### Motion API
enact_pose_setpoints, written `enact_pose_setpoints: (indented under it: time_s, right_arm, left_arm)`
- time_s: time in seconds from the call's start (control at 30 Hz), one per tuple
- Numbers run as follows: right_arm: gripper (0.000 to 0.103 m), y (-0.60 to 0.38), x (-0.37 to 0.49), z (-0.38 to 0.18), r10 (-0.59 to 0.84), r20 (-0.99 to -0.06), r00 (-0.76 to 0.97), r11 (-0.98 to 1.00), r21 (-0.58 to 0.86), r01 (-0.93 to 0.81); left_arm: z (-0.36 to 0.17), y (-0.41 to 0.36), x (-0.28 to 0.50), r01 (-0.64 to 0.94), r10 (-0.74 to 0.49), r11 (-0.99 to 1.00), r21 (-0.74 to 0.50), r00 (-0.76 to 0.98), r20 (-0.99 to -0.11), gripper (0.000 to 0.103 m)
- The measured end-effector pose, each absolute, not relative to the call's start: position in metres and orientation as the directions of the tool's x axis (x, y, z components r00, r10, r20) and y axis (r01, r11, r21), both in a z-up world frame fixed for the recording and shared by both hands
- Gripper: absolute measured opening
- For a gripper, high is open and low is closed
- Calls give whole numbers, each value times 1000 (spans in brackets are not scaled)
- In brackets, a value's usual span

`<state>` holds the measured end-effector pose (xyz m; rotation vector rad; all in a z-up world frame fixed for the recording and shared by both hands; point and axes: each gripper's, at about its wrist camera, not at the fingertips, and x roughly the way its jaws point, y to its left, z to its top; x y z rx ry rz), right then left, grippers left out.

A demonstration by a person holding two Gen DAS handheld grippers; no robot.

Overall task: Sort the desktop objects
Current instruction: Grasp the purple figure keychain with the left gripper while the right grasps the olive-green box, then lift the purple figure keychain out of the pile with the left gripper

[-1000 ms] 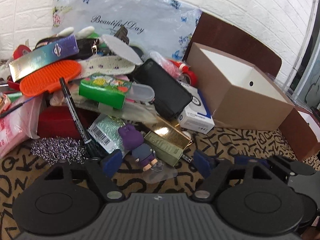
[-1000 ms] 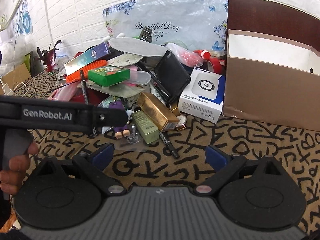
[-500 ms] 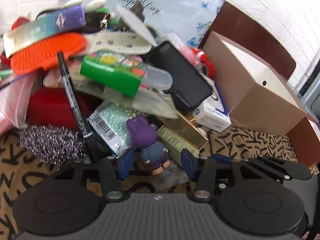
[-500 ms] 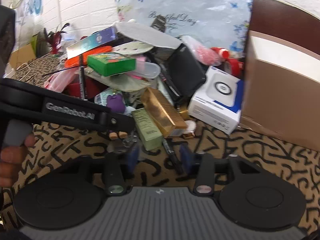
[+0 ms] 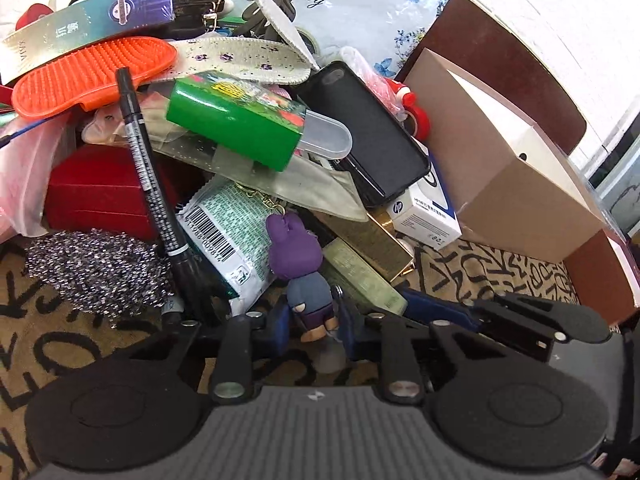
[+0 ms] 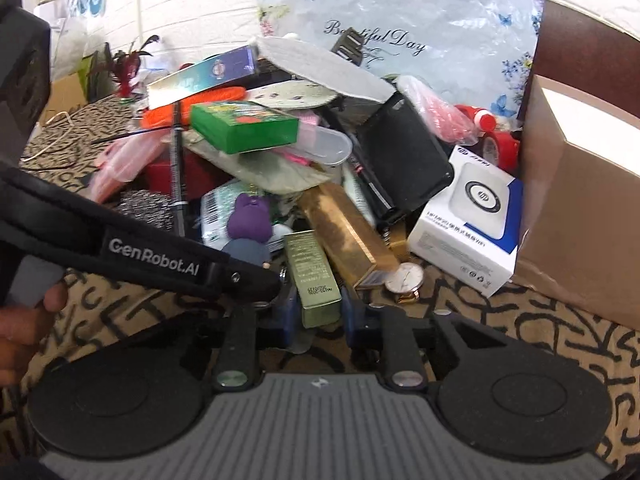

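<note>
Step in hand: both grippers are picking at the front edge of the pile on the bench (image 5: 500, 276)

Left gripper (image 5: 312, 322) is closing on the purple doll (image 5: 298, 264); the jaws are sitting close against its legs, pinching or about to, contact hard to confirm. The doll is lying at the pile's near edge, resting on the barcode packet (image 5: 224, 232), just beside the green box (image 5: 360, 280). Its long axis is running away from the gripper, head pointing into the pile, feet toward the camera; a gold chain is trailing off the head under the clutter

Right gripper (image 6: 316, 320) is narrowing around the near end of the green box (image 6: 314, 276), apparently gripping it. That box is pointing lengthwise away from the gripper, leaning against the gold box (image 6: 344, 232)

Next move, as a judgement: the left is needing a slow lift and pull back, since the chain may be snagging; then carrying to the carton (image 5: 500, 160) at right, if that is the bin
</note>
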<state>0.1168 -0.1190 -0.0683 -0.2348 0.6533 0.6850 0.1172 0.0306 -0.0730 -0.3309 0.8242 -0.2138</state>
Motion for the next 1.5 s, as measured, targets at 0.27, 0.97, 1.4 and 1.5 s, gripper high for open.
enact_pose_setpoints:
  time_s: [0.27, 0.97, 1.4, 1.5]
  right_arm:
    - [20, -146, 82, -60, 523, -663, 535, 741, 44, -670]
    - [24, -142, 78, -64, 518, -670, 532, 750, 56, -659]
    - [25, -150, 76, -65, 517, -666, 538, 763, 74, -643]
    - [25, -152, 73, -64, 519, -662, 541, 763, 75, -641]
  left_arm:
    - [-67, 49, 88, 88, -303, 940, -329, 655, -692, 14]
    - [-64, 40, 115, 48, -253, 949, -312, 704, -663, 35]
    - [-55, 38, 75, 217, -327, 945, -245, 671, -665, 21]
    - [-53, 42, 59, 244, -330, 944, -223, 658, -677, 21]
